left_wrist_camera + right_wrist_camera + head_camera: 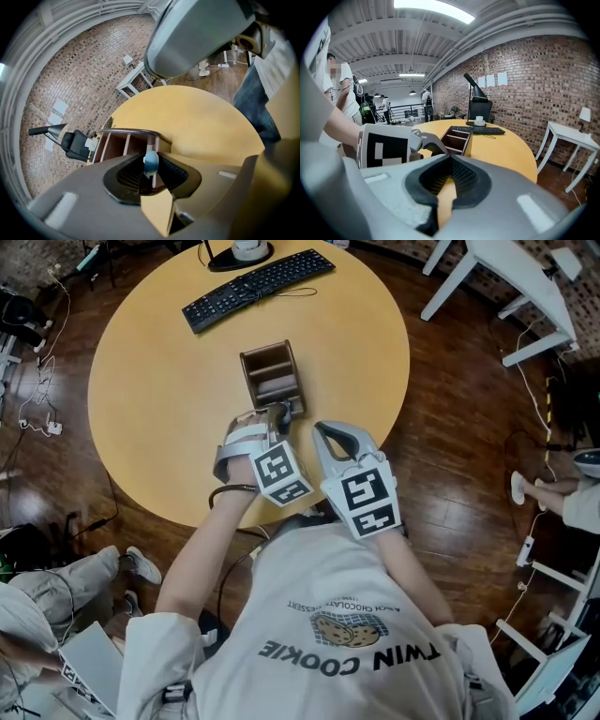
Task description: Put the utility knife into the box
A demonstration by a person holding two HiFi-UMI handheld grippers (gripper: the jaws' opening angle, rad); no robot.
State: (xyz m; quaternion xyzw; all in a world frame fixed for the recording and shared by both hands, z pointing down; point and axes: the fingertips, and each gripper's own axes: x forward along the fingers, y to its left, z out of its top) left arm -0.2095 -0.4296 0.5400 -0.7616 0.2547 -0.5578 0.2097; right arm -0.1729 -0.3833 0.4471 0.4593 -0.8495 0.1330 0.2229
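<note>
A brown wooden box with several compartments stands at the middle of the round yellow table; it also shows as the box and the box. My left gripper hangs over the box's near end. In the left gripper view the utility knife's pale blue end stands upright between the jaws of the left gripper, with a gap on each side; the jaws are open. The knife's lower part is hidden. My right gripper waits just right of the box, shut and empty, as the right gripper view confirms.
A black keyboard lies at the table's far side, with a monitor stand behind it. White tables stand at the right on the wooden floor. Cables trail at the left. People stand far back in the right gripper view.
</note>
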